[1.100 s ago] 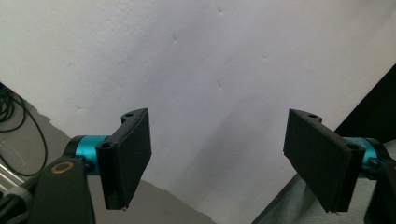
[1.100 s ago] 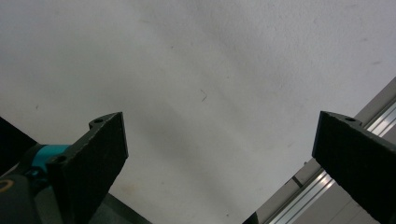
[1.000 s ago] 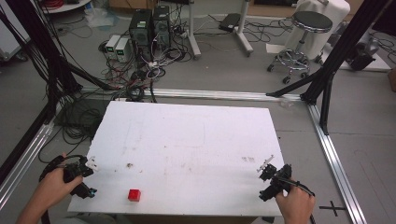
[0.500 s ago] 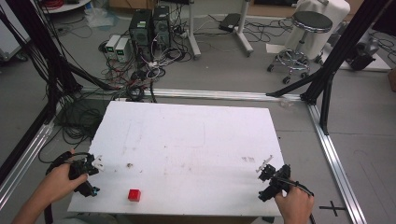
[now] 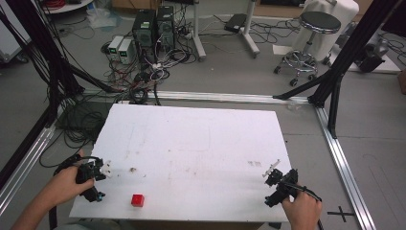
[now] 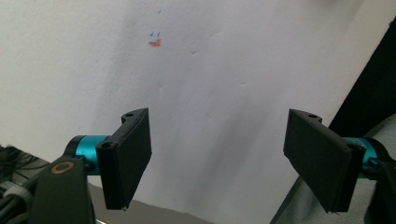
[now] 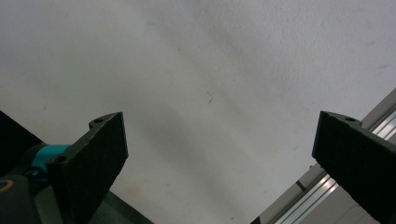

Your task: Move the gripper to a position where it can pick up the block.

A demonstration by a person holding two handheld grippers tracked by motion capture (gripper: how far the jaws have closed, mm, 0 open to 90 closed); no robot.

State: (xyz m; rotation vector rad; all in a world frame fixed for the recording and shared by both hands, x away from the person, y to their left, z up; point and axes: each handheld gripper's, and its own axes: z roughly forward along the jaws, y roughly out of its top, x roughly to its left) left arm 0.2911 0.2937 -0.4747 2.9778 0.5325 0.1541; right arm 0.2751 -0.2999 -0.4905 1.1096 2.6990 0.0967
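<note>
High view: both hands low at table (image 5: 201,139) corners, left tool (image 5: 98,179) and right tool (image 5: 274,187) spread wide, empty.

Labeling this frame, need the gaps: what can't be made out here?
- Red block: high view, too small to tell its material or markings.
- Orange smudge: left gripper view, too blurred to identify.
- Right gripper: right-hand finger cut off by the frame edge.
- Person: forearms cut off at the bottom edge, high view.

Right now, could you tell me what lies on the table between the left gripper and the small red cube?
In the high view, only bare white tabletop separates the left gripper from the small red cube; a tiny brownish speck sits just beyond that stretch.
</note>
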